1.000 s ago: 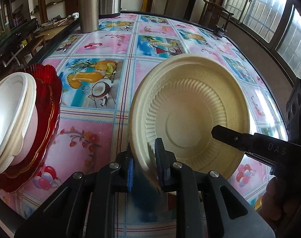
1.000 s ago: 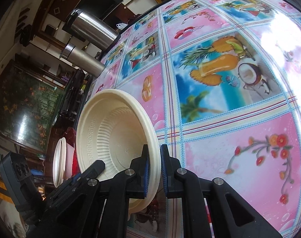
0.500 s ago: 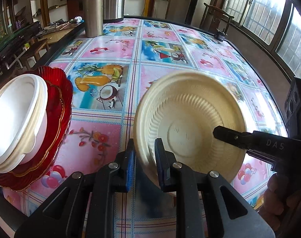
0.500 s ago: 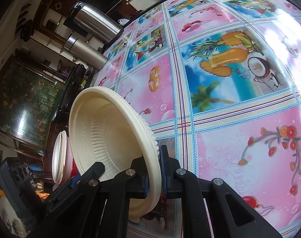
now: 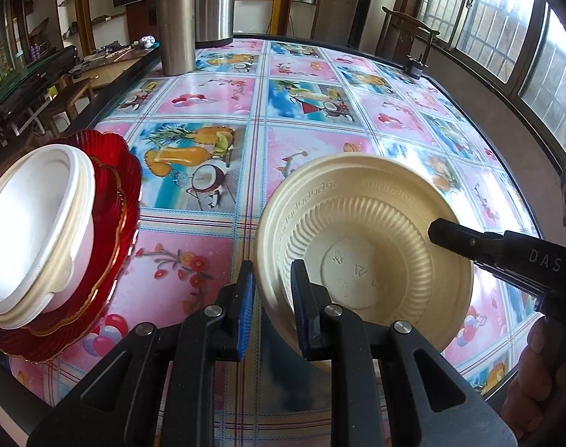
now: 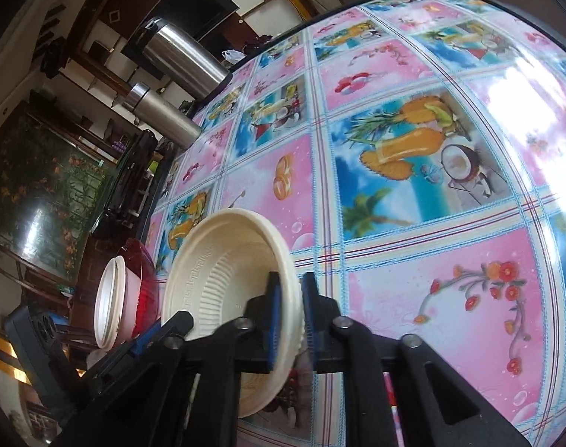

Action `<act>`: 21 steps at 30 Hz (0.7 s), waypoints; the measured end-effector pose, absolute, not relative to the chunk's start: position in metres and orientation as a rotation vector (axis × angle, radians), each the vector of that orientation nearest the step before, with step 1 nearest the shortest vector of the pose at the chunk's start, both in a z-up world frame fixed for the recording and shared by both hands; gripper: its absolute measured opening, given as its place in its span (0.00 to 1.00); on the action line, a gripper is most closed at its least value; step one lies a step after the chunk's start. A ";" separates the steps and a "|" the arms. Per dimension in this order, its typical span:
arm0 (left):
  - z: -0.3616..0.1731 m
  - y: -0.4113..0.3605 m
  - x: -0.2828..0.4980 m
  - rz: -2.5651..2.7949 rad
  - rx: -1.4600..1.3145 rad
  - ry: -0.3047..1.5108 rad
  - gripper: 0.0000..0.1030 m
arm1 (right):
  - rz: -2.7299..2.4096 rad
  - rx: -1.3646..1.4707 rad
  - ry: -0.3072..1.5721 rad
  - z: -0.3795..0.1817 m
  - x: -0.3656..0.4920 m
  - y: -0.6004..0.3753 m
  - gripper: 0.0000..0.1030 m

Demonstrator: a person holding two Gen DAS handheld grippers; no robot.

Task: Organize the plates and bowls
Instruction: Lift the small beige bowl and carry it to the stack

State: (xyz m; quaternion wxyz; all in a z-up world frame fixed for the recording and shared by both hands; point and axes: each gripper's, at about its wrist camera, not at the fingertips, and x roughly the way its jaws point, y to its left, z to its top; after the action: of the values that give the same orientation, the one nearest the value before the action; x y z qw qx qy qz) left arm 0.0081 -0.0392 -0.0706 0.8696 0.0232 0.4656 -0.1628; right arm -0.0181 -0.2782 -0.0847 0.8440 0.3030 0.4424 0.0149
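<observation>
Left wrist view: one cream ribbed bowl (image 5: 361,257) is tilted up off the surface (image 5: 312,85), its inside facing the camera. The left gripper (image 5: 272,298) has its fingers clenched on the bowl's near-left rim, one blue pad inside, one outside. The right gripper (image 5: 447,232) comes in from the right edge, its black fingers on the bowl's right rim; part of a hand (image 5: 532,376) shows below it. At the left edge of the surface sits one stack: two white bowls (image 5: 29,234) nested together on a red scalloped plate (image 5: 115,205), with a second red plate seemingly under it, overhanging the near-left edge. Two steel flasks (image 5: 177,26) stand at the far-left corner, and one small dark clamp (image 5: 417,69) sits on the far-right edge. The whole middle and far stretch of the patterned cloth lies open.

Right wrist view: the same single cream bowl (image 6: 223,290) stands on edge, its rim grasped between the right gripper's (image 6: 288,320) fingers. The left gripper's (image 6: 160,331) fingers meet the opposite rim at lower left. The white bowls (image 6: 110,309) and red plate (image 6: 143,279) lie just beyond, near the surface's left edge, apart from the held bowl. Two flasks (image 6: 164,115) stand at the far edge. Wide open room spreads to the right
</observation>
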 end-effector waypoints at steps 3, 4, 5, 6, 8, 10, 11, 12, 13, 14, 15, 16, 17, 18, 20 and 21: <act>-0.062 -0.029 0.008 -0.339 0.029 0.958 0.17 | 0.016 0.589 0.917 -0.076 -0.017 -0.268 0.09; -0.056 -0.025 0.007 -0.337 0.025 0.947 0.17 | 0.020 0.586 0.912 -0.072 -0.016 -0.266 0.09; -0.048 -0.019 0.006 -0.330 0.022 0.928 0.17 | 0.027 0.591 0.906 -0.069 -0.016 -0.265 0.09; -0.040 -0.014 0.005 -0.319 0.021 0.906 0.17 | 0.037 0.592 0.898 -0.064 -0.016 -0.262 0.09; -0.020 0.003 0.004 -0.296 0.003 0.859 0.17 | 0.061 0.574 0.880 -0.050 -0.013 -0.254 0.09; -0.002 0.023 0.004 -0.268 -0.015 0.824 0.17 | 0.095 0.568 0.862 -0.037 -0.007 -0.243 0.09; 0.007 0.035 0.004 -0.245 -0.023 0.802 0.17 | 0.118 0.559 0.850 -0.028 -0.003 -0.235 0.09; 0.014 0.047 0.004 -0.224 -0.032 0.782 0.17 | 0.136 0.550 0.838 -0.020 0.001 -0.227 0.09; 0.020 0.059 0.003 -0.203 -0.043 0.766 0.17 | 0.162 0.541 0.829 -0.013 0.007 -0.215 0.09; 0.024 0.072 0.003 -0.181 -0.054 0.757 0.17 | 0.192 0.538 0.828 -0.008 0.013 -0.205 0.09; 0.027 0.085 0.005 -0.158 -0.065 0.755 0.17 | 0.219 0.540 0.830 -0.004 0.018 -0.196 0.09; 0.027 0.096 0.007 -0.134 -0.073 0.754 0.17 | 0.247 0.543 0.834 -0.002 0.025 -0.185 0.09; 0.026 0.107 0.009 -0.106 -0.080 0.754 0.17 | 0.275 0.542 0.839 -0.001 0.031 -0.172 0.09; 0.023 0.117 0.013 -0.078 -0.089 0.763 0.17 | 0.300 0.536 0.843 0.000 0.038 -0.157 0.09; 0.015 0.135 0.022 -0.043 -0.119 0.795 0.17 | 0.338 0.524 0.855 -0.002 0.053 -0.130 0.09; 0.009 0.143 0.027 -0.028 -0.134 0.812 0.17 | 0.352 0.516 0.866 -0.004 0.059 -0.115 0.09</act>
State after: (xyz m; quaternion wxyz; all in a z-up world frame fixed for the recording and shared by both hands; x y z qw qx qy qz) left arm 0.0269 0.1429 0.0090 0.9164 -0.0652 0.3946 -0.0134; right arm 0.0592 -0.1154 -0.0044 0.8608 0.2461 0.4127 0.1679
